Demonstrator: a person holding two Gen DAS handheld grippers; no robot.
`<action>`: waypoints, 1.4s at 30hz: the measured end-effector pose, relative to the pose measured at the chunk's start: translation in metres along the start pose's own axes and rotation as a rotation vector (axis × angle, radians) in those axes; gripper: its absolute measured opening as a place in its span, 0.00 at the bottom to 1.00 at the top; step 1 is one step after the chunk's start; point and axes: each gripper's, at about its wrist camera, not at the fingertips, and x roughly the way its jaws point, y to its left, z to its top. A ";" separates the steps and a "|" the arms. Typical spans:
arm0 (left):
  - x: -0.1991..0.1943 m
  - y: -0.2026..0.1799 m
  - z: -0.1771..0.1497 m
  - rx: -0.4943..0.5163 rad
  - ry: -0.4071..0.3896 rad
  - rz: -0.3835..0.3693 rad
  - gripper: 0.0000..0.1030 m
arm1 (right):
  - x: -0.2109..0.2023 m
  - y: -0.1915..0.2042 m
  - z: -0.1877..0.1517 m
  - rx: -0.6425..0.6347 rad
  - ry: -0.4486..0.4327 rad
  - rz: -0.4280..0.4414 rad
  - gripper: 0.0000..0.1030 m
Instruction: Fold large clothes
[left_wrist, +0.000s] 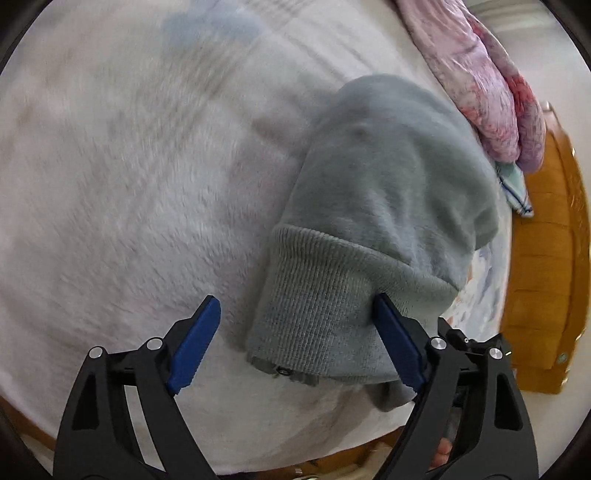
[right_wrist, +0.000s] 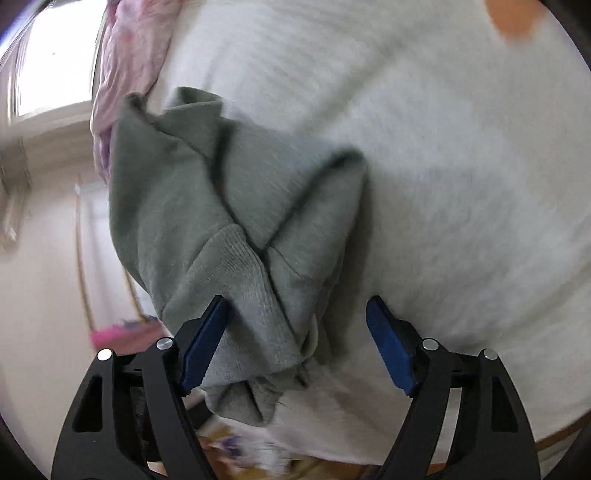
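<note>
A white fleecy bed (left_wrist: 129, 184) holds a grey-green sweatshirt (left_wrist: 380, 192) folded into a compact bundle; left gripper (left_wrist: 299, 339) and right gripper (right_wrist: 297, 341) hover released over it, folding apparently nearly done

— Bright, soft daylight, strongest from the window (right_wrist: 48, 62), blown out to white.
— Motion blur across the white blanket (left_wrist: 129, 203), heavy fisheye bending and dark vignette at the edges; only faint shadows.

No text, label or number is legible anywhere.
</note>
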 end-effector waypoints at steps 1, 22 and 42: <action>0.002 0.003 0.000 -0.022 0.002 -0.020 0.84 | 0.003 0.000 -0.001 0.000 -0.006 0.016 0.77; -0.050 -0.135 -0.007 0.315 -0.123 -0.069 0.32 | -0.053 0.089 0.007 -0.268 -0.113 0.087 0.21; 0.157 -0.366 -0.025 0.603 -0.076 0.004 0.47 | -0.179 0.056 0.217 -0.529 -0.299 -0.425 0.23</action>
